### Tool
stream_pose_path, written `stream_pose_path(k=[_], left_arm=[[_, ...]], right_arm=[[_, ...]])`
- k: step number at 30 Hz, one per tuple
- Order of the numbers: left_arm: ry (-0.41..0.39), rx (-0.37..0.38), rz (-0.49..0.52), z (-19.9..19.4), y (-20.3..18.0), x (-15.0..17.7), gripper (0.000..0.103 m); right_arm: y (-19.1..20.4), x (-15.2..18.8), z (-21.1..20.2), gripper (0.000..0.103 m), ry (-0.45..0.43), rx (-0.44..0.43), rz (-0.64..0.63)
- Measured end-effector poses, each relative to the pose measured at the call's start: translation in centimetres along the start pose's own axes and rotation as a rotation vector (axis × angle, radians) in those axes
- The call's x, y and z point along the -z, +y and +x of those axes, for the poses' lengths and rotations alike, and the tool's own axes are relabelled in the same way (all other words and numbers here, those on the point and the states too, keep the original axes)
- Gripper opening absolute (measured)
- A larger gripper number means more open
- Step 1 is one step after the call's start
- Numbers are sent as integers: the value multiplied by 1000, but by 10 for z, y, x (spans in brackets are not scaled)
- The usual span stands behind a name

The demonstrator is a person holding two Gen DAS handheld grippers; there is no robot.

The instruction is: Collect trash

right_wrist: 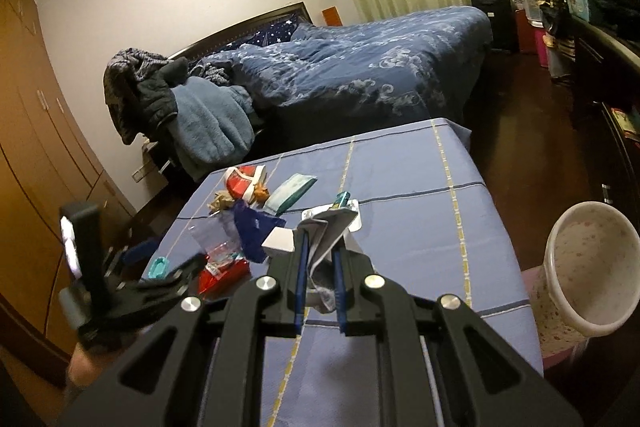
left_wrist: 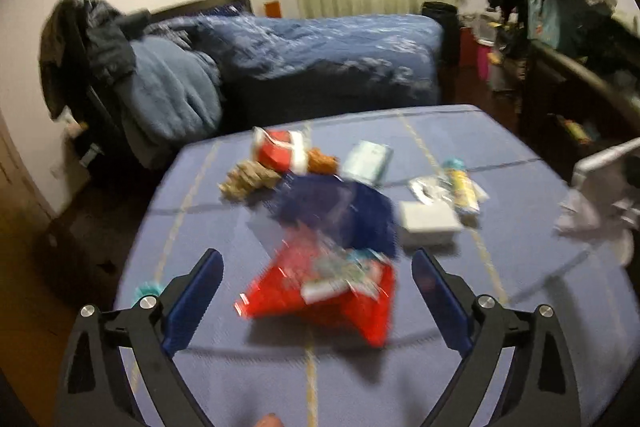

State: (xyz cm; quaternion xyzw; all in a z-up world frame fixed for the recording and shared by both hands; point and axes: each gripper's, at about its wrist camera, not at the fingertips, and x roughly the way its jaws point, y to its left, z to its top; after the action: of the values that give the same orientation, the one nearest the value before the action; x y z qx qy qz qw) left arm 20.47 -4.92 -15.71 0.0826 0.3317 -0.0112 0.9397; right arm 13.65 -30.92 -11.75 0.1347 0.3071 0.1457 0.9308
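Trash lies on a table with a blue cloth (left_wrist: 520, 327). My left gripper (left_wrist: 316, 263) is open, its jaws wide apart on either side of a red snack wrapper (left_wrist: 320, 295). Behind it lie a dark blue bag (left_wrist: 340, 211), a white box (left_wrist: 428, 221), a red-and-white packet (left_wrist: 280, 147), a pale green pack (left_wrist: 368, 157) and a yellow tube (left_wrist: 460, 187). My right gripper (right_wrist: 320, 247) is shut on a crumpled grey-white paper (right_wrist: 326, 227), held above the table (right_wrist: 420, 247). The left gripper also shows in the right wrist view (right_wrist: 160, 279).
A white bin (right_wrist: 592, 267) stands beyond the table's right edge. A small teal object (right_wrist: 158, 267) lies at the table's left edge. A bed with blue bedding (right_wrist: 360, 67) stands behind the table. A chair draped with clothes (right_wrist: 160, 99) is at the left.
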Motion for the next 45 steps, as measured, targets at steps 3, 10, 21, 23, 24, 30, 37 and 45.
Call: stream_pose_path(k=[3, 10, 21, 23, 24, 30, 37, 45], left_arm=[[2, -45, 12, 28, 4, -16, 99], [80, 51, -3, 82, 14, -26, 61], [-56, 136, -66, 14, 15, -38, 15], [-105, 151, -52, -6, 7, -46, 15], [-126, 163, -41, -15, 1, -50, 15], [-203, 197, 38, -47, -28, -62, 17], [-118, 253, -52, -34, -2, -49, 18], [-173, 391, 114, -54, -79, -58, 18]], right_arm=[[3, 0, 2, 13, 3, 0, -4], [6, 0, 8, 13, 14, -6, -7], [10, 1, 6, 13, 11, -14, -10], [8, 2, 1, 13, 3, -12, -6], [6, 3, -1, 13, 0, -10, -3], [-11, 4, -22, 13, -31, 16, 30], [-23, 8, -35, 13, -50, 15, 50], [-45, 16, -50, 13, -67, 48, 94]])
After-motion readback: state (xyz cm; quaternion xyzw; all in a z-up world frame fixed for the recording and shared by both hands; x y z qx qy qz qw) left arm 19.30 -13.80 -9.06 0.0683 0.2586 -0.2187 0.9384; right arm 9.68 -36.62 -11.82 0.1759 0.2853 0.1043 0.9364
